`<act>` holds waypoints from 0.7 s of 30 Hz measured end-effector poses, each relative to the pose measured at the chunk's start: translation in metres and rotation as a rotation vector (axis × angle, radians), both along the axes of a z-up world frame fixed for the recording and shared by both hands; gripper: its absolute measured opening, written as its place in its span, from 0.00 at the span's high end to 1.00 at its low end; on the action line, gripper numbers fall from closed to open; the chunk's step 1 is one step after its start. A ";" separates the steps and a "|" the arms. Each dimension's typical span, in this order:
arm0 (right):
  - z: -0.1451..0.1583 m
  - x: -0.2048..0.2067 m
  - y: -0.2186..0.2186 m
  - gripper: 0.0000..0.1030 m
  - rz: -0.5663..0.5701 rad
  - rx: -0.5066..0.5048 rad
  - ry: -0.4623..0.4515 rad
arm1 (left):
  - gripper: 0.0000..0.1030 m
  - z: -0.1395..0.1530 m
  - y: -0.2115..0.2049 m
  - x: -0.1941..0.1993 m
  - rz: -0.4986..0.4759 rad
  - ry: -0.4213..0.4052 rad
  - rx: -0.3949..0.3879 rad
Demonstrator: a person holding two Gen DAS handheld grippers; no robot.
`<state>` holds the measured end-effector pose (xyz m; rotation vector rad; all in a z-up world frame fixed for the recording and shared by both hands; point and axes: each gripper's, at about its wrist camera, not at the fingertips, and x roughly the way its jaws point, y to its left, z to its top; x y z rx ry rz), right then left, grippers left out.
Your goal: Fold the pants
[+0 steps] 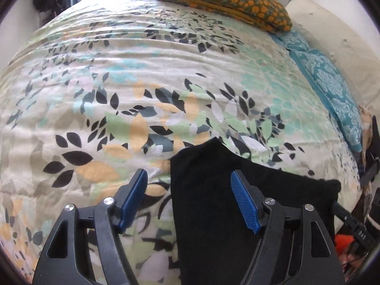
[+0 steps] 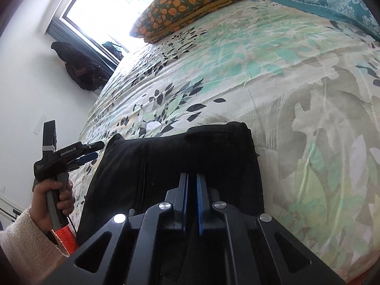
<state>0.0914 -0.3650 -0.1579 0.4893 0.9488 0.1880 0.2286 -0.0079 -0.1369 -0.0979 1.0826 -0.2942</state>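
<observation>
One black pants (image 2: 171, 156) bundle (folded), two grippers.

In the right wrist view, the black body of the left gripper (image 2: 91, 152), held in a person's hand (image 2: 53, 201), carried white lettering that read "GenRobot.AI". A smaller white label sat lower on the same body, too small to read. In the left wrist view, a dark device (image 1: 356, 228) at the right edge bore pale characters, too blurred to make out. No other text was legible in either view.
</observation>
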 end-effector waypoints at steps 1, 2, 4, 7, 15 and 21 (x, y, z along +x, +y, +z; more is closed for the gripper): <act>0.012 -0.007 0.006 0.63 0.014 -0.044 -0.014 | 0.27 0.010 -0.003 -0.019 -0.041 -0.012 0.002; 0.023 -0.016 0.012 0.46 0.037 -0.065 -0.027 | 0.27 0.017 -0.006 -0.041 -0.087 -0.017 -0.003; 0.035 -0.034 0.028 0.44 0.101 -0.057 -0.021 | 0.27 0.020 -0.017 -0.081 -0.183 -0.003 -0.019; 0.028 -0.057 0.050 0.44 0.178 -0.059 0.040 | 0.27 0.001 -0.041 -0.121 -0.285 0.036 0.005; 0.025 -0.085 0.032 0.61 0.009 -0.146 0.083 | 0.27 0.003 -0.054 -0.137 -0.245 -0.010 0.082; 0.039 -0.103 0.035 0.44 -0.049 -0.207 0.031 | 0.27 0.020 -0.047 -0.144 -0.191 -0.047 0.124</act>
